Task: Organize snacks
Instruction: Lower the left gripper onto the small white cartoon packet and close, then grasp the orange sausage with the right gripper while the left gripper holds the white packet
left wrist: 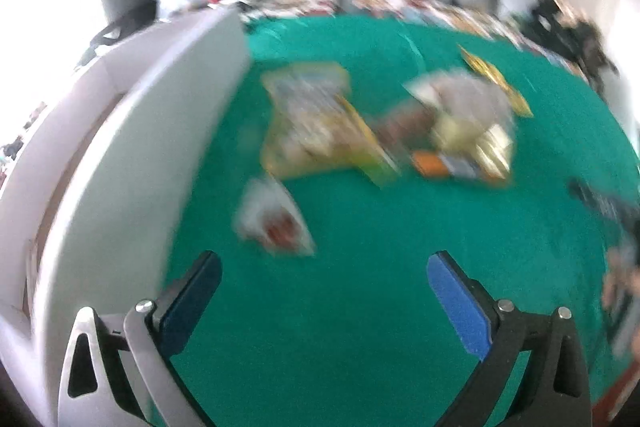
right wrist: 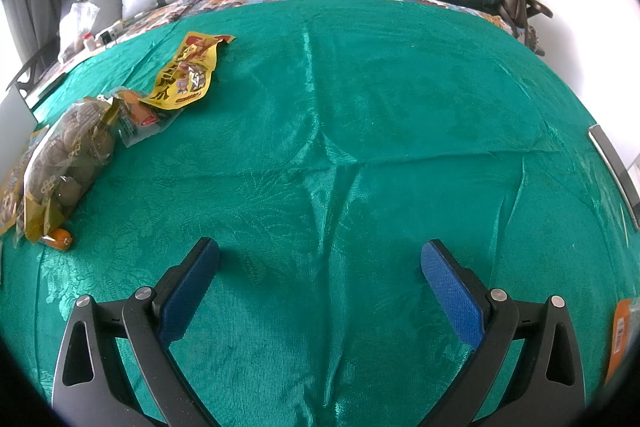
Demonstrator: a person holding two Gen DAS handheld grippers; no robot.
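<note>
With both the left gripper [left wrist: 324, 267] and right gripper [right wrist: 320, 255] spread wide and empty, we judge the crinkly clear bag of round brown snacks [right wrist: 66, 155] on the green bedspread [right wrist: 360, 107] light, slippery, best pinched at its edge.

Left tool [left wrist: 324, 269]: black arms, blue pads, silver screws, silver outer link; right tool [right wrist: 320, 259]: all-black arms, blue pads.

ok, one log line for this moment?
left gripper: open, empty, view blurred | right gripper: open, empty, above green cloth | snack bags: loose on cloth | white bin: left of snacks
</note>
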